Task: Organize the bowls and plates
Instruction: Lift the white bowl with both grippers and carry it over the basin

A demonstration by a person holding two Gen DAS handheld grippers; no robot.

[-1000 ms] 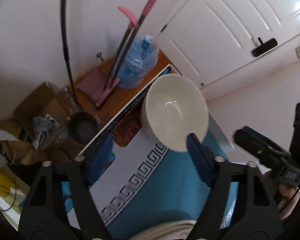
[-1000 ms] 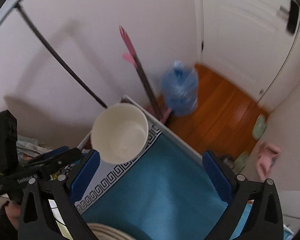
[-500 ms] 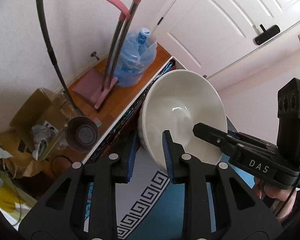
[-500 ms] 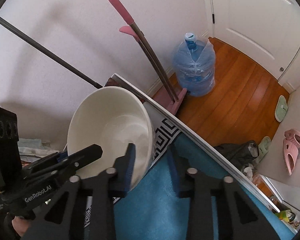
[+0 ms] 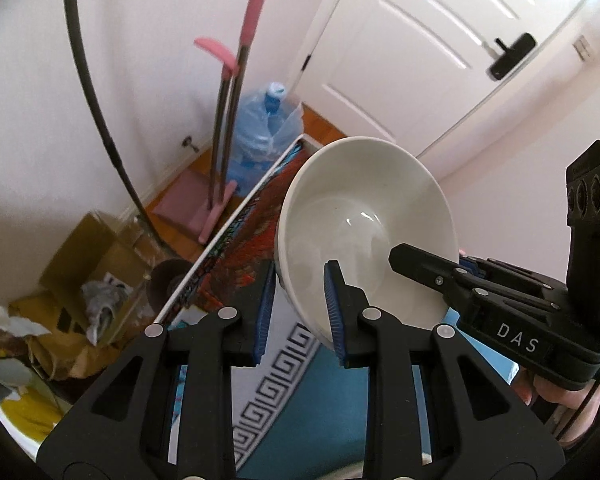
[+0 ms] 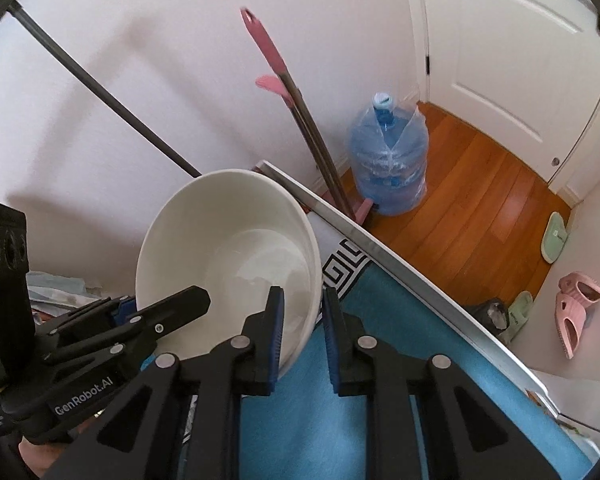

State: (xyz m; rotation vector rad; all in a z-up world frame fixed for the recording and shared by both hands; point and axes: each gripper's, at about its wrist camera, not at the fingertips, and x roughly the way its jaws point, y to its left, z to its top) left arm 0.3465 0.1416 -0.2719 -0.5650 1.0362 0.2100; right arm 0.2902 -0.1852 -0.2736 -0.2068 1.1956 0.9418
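A white bowl hangs tilted over the far corner of the table with the blue cloth. Both grippers hold it by the rim. My left gripper is shut on the near-left rim, one blue pad inside and one outside. It shows at the left of the right wrist view as the left gripper. My right gripper clamps the opposite rim, its jaws closing the last bit. In the left wrist view the right gripper has one finger inside the bowl and the other hidden behind it.
Beyond the table's far edge stand a blue water jug, a pink-handled mop and a white door. Slippers lie on the wooden floor. A cardboard box and a dark pot sit at the left.
A second ago both grippers stood open with the bowl resting at the table corner. Both have closed on its rim, and the bowl now sits nearer and more tilted.
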